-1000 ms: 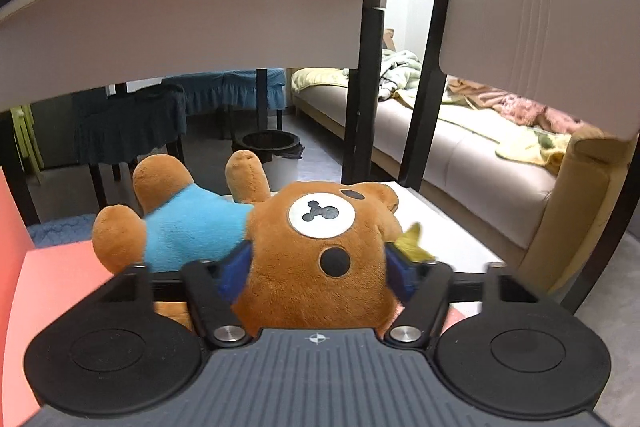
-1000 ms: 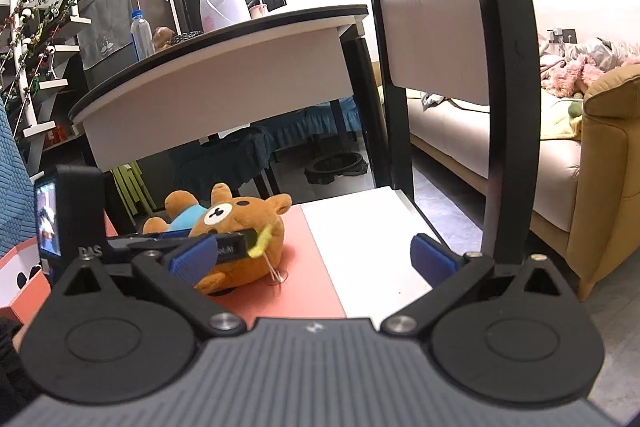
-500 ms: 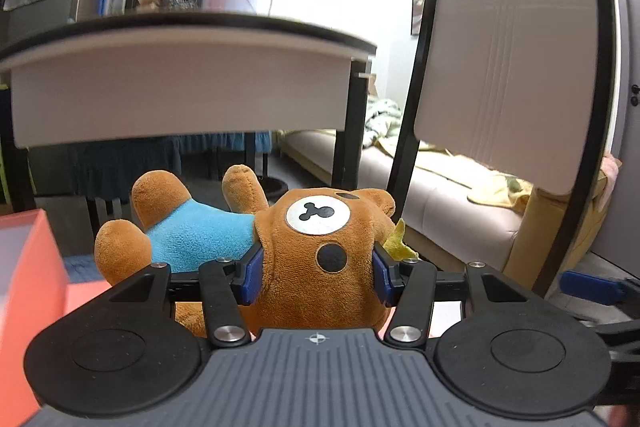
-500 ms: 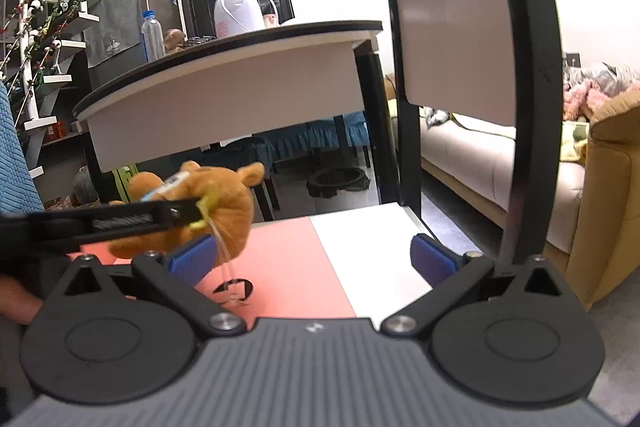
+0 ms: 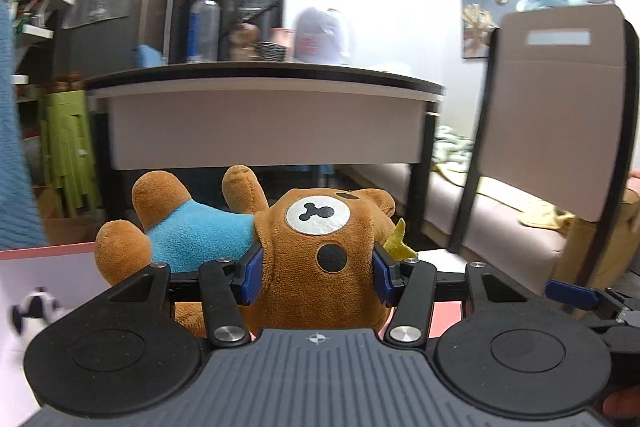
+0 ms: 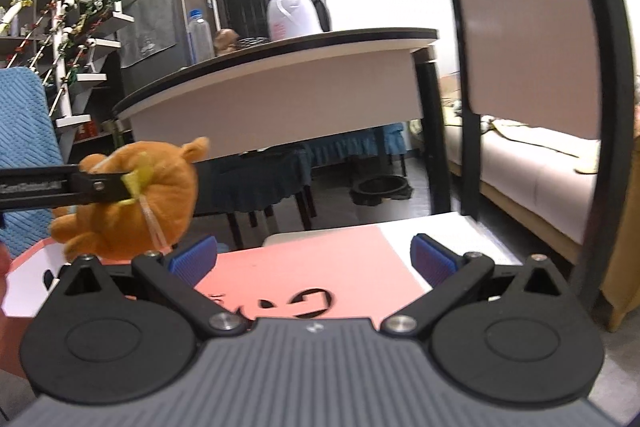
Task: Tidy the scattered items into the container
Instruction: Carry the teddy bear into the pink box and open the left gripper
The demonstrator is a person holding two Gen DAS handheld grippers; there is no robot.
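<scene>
Living room, pink-and-white surface [image 6: 320, 259]: left gripper [image 5: 316, 277] clamps plush bear [image 5: 320, 251] aloft, pink box [image 6: 28, 275] at nine o'clock; right gripper [image 6: 314, 261] spread, empty; deposit outstanding.

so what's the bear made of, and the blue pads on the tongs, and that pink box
Bear: looks like soft plush, brown fuzzy pile with a fleecy blue shirt; its head dents between the left tongs.
Pads: probably rubber or ribbed plastic, matte blue with fine grooves.
Box: seems to be cardboard, thin flat wall, pink outside, white inside with a print.
</scene>
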